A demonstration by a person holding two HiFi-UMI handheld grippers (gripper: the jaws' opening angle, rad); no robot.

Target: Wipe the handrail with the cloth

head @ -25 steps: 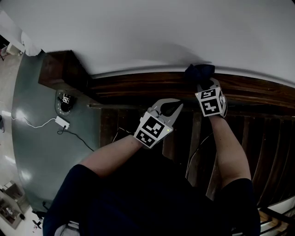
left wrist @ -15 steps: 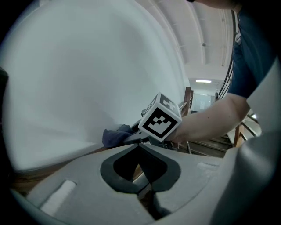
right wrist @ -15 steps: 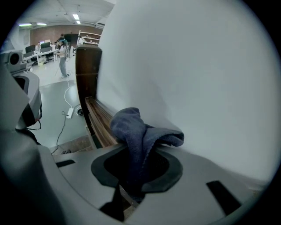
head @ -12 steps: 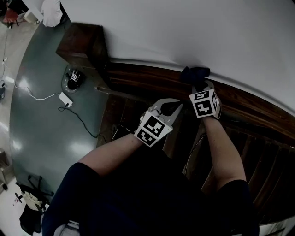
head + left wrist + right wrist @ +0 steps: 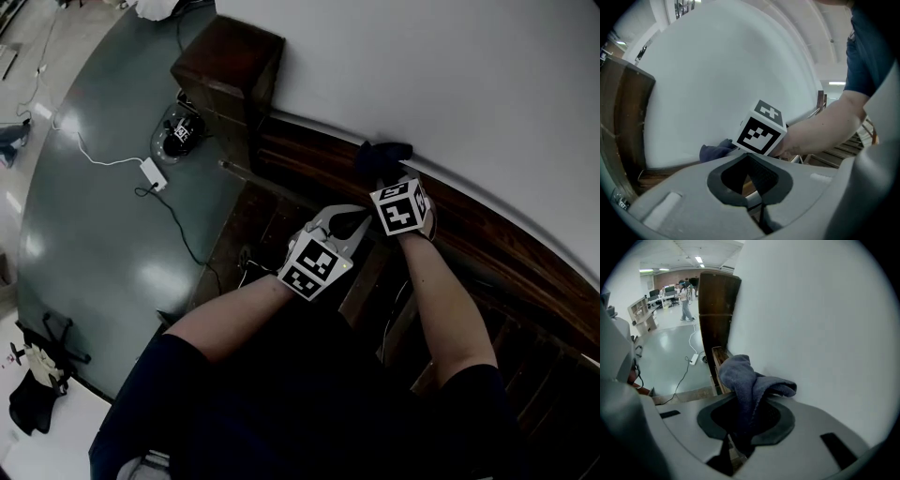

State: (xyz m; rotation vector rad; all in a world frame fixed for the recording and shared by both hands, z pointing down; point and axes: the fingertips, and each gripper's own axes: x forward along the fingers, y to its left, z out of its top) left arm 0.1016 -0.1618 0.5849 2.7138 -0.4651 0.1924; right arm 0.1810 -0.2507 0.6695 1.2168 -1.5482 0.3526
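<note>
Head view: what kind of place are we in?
Likely an indoor staircase in a big office or lab building. A dark wooden handrail runs along a white wall to a square newel post, above a glossy floor; the right gripper view shows desks in an open hall.

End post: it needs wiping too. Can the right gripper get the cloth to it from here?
Probably yes: the right gripper holds the cloth on the handrail, and bare rail runs to the post, nothing between.
</note>
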